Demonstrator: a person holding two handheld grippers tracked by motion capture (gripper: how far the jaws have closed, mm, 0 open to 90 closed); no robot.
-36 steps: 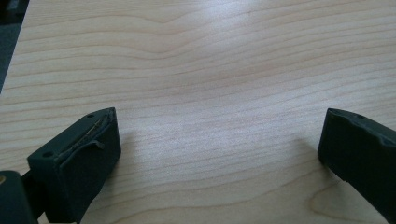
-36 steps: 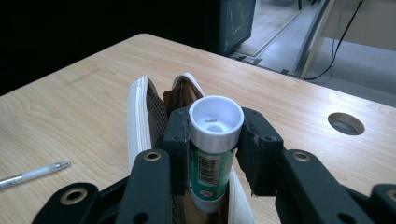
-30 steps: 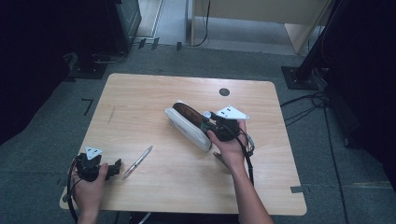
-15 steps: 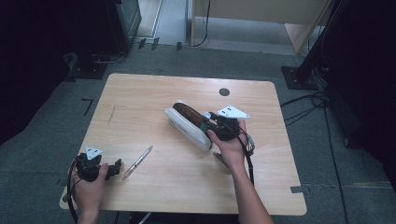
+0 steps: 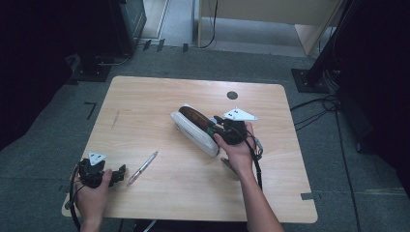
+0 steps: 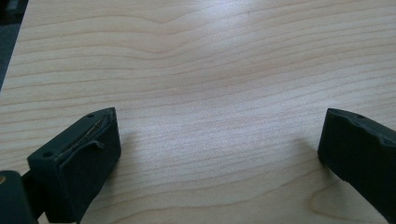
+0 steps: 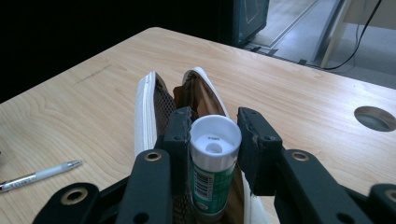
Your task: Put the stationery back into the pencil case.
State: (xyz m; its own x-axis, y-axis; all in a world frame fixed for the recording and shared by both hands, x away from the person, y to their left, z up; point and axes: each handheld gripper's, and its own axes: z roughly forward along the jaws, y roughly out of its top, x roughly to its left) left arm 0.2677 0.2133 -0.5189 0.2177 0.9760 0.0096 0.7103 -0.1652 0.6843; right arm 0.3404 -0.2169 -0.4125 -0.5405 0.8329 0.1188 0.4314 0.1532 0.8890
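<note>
The right gripper (image 7: 214, 154) grasps a glue stick (image 7: 213, 172) between its jaws, directly over the open pencil case (image 5: 196, 129) whose long axis runs far-left to near-right, while the left gripper (image 5: 107, 175) rests released near the pen (image 5: 142, 167).

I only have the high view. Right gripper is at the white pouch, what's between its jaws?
Observer: A glue stick, white cap, green label, gripped by the right gripper upright over the open pouch.
Operator: Pouch lining?
Observer: Mesh on the near wall, brown farther in.
Operator: Left gripper holding anything?
Observer: No. The left gripper has its jaws wide apart over bare table.
</note>
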